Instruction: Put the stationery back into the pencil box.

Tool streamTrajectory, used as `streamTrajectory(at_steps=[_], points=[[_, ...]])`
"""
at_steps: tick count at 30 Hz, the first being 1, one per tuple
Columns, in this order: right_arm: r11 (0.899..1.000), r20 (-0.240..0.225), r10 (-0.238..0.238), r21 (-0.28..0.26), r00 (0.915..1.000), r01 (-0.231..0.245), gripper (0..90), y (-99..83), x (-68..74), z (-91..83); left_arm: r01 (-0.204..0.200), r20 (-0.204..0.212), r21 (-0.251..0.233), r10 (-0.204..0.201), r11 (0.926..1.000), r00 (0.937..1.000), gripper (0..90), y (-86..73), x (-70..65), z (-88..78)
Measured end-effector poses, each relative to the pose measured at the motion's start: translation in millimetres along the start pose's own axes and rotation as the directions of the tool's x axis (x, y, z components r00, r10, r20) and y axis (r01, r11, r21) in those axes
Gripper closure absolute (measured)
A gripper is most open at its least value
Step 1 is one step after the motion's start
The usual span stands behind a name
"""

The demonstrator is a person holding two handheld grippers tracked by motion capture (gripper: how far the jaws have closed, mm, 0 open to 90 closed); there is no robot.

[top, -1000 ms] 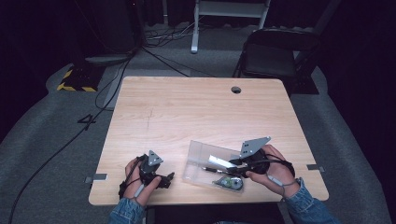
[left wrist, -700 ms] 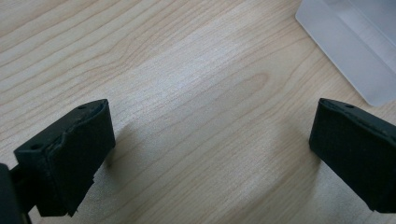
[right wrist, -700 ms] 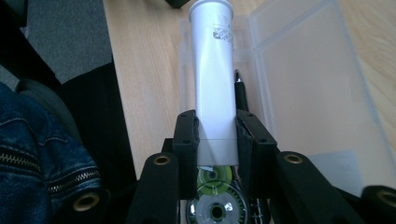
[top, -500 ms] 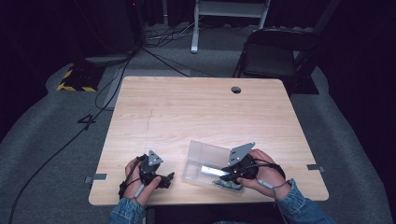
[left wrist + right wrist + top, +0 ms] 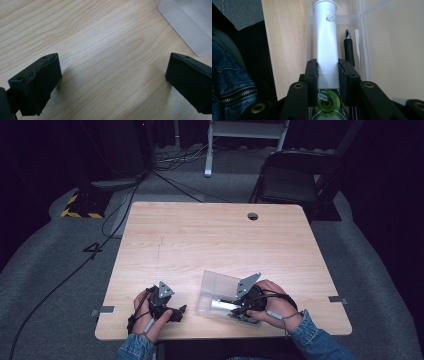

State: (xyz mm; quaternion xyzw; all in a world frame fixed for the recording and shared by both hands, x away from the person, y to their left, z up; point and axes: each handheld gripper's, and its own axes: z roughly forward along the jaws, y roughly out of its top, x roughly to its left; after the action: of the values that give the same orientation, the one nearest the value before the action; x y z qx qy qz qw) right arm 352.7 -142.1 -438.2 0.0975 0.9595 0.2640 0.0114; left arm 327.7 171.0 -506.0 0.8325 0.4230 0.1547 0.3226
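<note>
The right gripper (image 5: 328, 68) has its two pads (image 5: 312, 72) pressed on the near end of a white tube (image 5: 326, 37), so it is grasping it; the tube runs straight forward from between the fingers and hangs over the inside of a clear plastic box (image 5: 365, 50). Just beside the right finger, a black pen (image 5: 349, 50) with a shiny tip already lies in the box. I judge the tube to be light, stiff and smooth, so it may slip or swing, because the grip is at one end; a hold nearer the middle would be steadier. Behind the fingers, a green and white round object is partly cut off, and I cannot say what it is. The label near the far end of the tube is too small to read. In the high view the hand covers much of the box (image 5: 215, 290), so it is hard to tell if the tube touches the bottom. The left gripper (image 5: 112, 82) is released, with only bare table (image 5: 100, 37) between its fingers and a corner of the box ahead of the right finger.
</note>
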Motion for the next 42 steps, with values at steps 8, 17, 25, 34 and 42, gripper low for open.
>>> streamTrajectory(at_steps=[8, 17, 25, 34, 42], points=[[1.000, -0.008, -0.010, 0.028, 0.9999, 0.010, 71.3, 2.8, -1.4, 11.5, -0.007, 0.001, 0.004, 0.007, 1.0000, 1.0000, 0.7, -0.6, 0.1, -1.0], [1.000, -0.006, 0.015, 0.023, 0.9999, -0.015, 71.2, -1.6, -6.9, 16.8, -0.005, 0.004, 0.005, 0.005, 1.0000, 1.0000, 0.5, -0.5, 0.0, -0.8], [0.999, -0.008, 0.031, 0.017, 0.9995, -0.031, 71.0, -2.2, -6.9, 19.0, -0.005, 0.004, 0.005, 0.005, 1.0000, 1.0000, 0.4, -0.5, 0.0, -0.8], [0.999, 0.004, 0.035, 0.000, 0.9994, -0.035, 69.4, -3.8, -10.1, 19.6, -0.005, 0.004, 0.005, 0.005, 1.0000, 1.0000, 0.4, -0.5, 0.0, -0.8], [0.999, 0.024, 0.041, -0.009, 0.9989, -0.041, 69.3, -4.6, -11.7, 19.4, -0.007, 0.001, 0.005, 0.007, 1.0000, 1.0000, 0.5, -0.4, 0.1, -0.9]])
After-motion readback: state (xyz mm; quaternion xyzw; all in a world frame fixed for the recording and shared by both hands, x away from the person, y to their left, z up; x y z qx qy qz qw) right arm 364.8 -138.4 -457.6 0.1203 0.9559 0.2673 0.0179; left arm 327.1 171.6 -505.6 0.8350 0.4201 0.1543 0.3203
